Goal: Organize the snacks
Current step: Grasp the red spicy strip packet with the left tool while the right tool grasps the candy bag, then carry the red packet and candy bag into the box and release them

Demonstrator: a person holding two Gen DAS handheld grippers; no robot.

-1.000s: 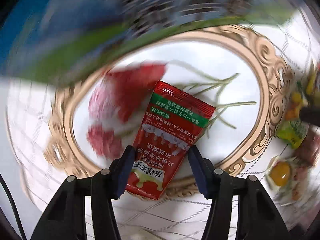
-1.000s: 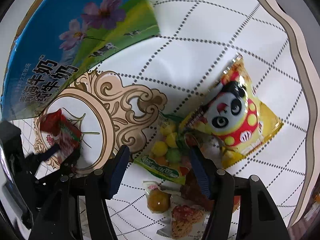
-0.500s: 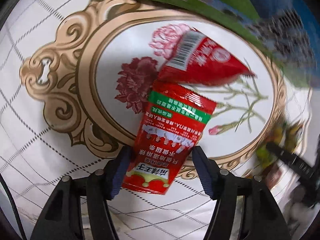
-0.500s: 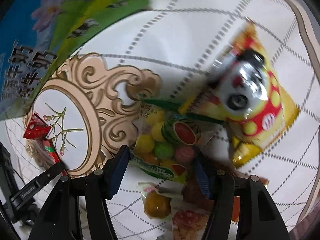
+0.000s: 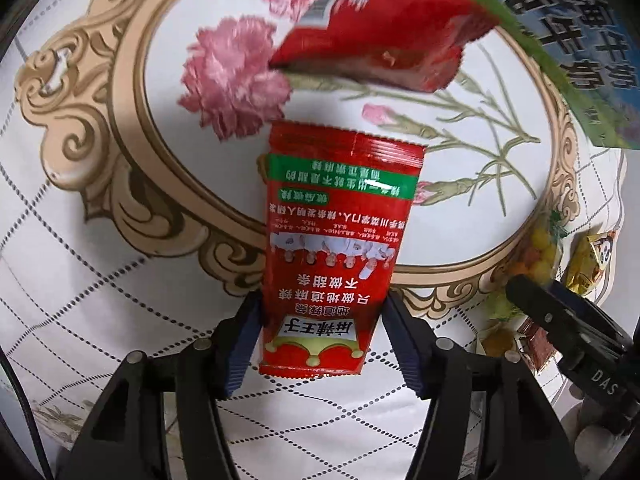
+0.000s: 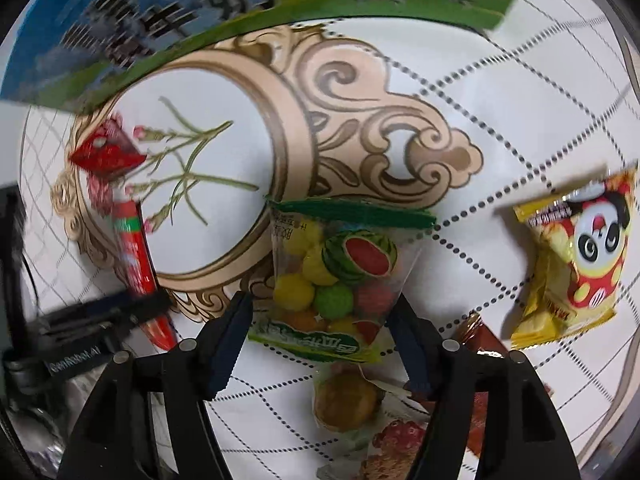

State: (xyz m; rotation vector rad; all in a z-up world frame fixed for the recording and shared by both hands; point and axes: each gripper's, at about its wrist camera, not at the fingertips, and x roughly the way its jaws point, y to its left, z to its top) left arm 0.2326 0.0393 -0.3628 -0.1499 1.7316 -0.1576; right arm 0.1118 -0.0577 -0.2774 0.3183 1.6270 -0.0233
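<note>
A red spicy-strip packet (image 5: pixel 332 248) stands lengthwise between the fingers of my left gripper (image 5: pixel 322 320). The closing pads press on both edges of its lower end. It shows again at the medallion's rim in the right wrist view as a thin red packet (image 6: pixel 134 256). A clear bag of coloured fruit candies (image 6: pixel 340 272) lies on the tablecloth between the fingers of my right gripper (image 6: pixel 322 320). Those jaws are opening, and a gap shows on each side of the bag. A second, triangular red packet (image 5: pixel 380 36) rests on the flower print.
A blue and green milk carton box (image 6: pixel 200 12) borders the far edge of the gold-framed medallion (image 5: pixel 80 92). A yellow panda snack bag (image 6: pixel 572 256) lies to the right. Small wrapped pastries (image 6: pixel 344 400) and a brown packet (image 6: pixel 484 344) sit under the right gripper.
The left view has rolled and the red packet now sits straight between the pads. The right gripper has sunk over the candy bag and its jaws stand wider; the panda bag slid rightward in view.
</note>
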